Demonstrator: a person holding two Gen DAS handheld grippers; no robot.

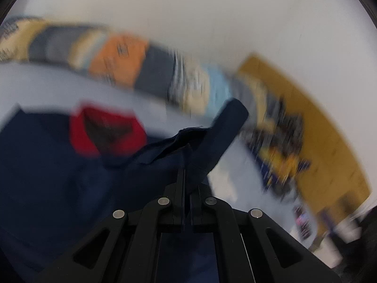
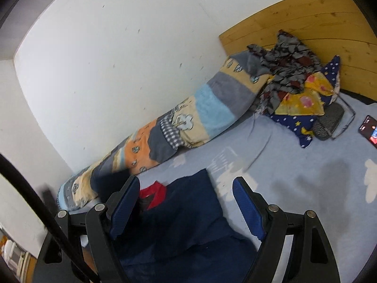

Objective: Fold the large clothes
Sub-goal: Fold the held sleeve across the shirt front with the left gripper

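Note:
A navy garment [image 1: 59, 176] with a red collar [image 1: 82, 136] lies on the pale blue bed sheet [image 1: 70, 85]; this view is blurred by motion. My left gripper [image 1: 187, 151] is shut on the garment's sleeve, and the sleeve end [image 1: 226, 127] sticks up past the fingertips. In the right wrist view the same navy garment [image 2: 188, 214] and its red collar [image 2: 155, 194] lie below my right gripper [image 2: 186, 193]. Its blue pads [image 2: 247, 210] stand wide apart above the cloth and hold nothing.
A rolled patchwork blanket [image 2: 179, 127] runs along the white wall [image 2: 106, 59]. Crumpled patterned clothes [image 2: 287, 63] and a starry pillow [image 2: 304, 108] lie by the wooden headboard [image 2: 329, 23]. A grey pouch [image 2: 328, 122] and a phone [image 2: 368, 128] rest on the sheet [image 2: 294, 169].

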